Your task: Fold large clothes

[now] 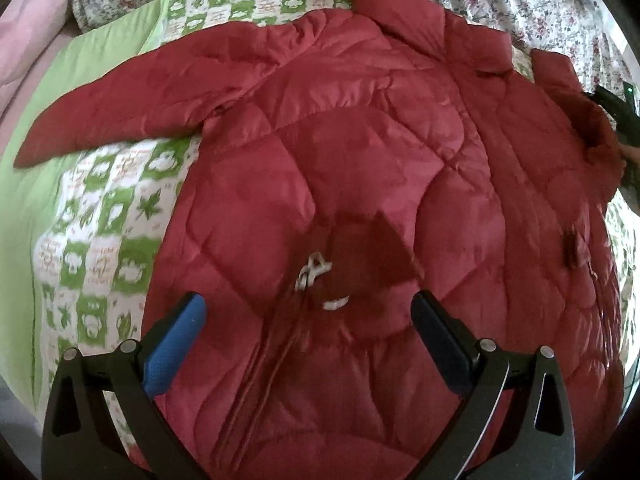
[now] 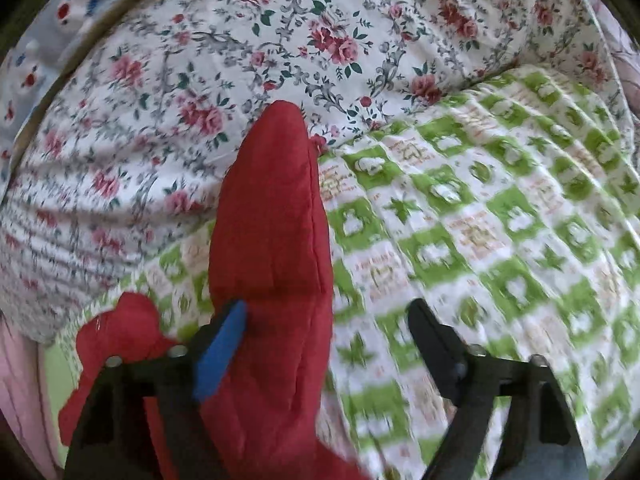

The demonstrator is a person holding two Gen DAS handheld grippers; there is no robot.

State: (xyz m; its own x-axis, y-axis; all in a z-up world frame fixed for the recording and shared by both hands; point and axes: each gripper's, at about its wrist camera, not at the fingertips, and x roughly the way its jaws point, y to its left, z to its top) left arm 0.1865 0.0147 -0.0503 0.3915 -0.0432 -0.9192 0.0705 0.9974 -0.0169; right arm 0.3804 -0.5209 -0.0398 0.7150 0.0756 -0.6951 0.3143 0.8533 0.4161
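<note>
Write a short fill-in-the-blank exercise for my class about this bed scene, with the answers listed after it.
1. The quilted jacket spread on the bed is ____ in colour.
2. The checked blanket under it is white and ____.
3. The sheet beyond the blanket is printed with ____.
4. In the right wrist view, a jacket sleeve lies between the right gripper's fingers, beside the one with the ____ pad.

Answers: red; green; flowers; blue

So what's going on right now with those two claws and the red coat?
Left gripper open, hovering over the red jacket. Right gripper open around its sleeve, not clamped. Jacket lies spread out, unfolded, on the checked quilt. Nothing in the way.
</note>
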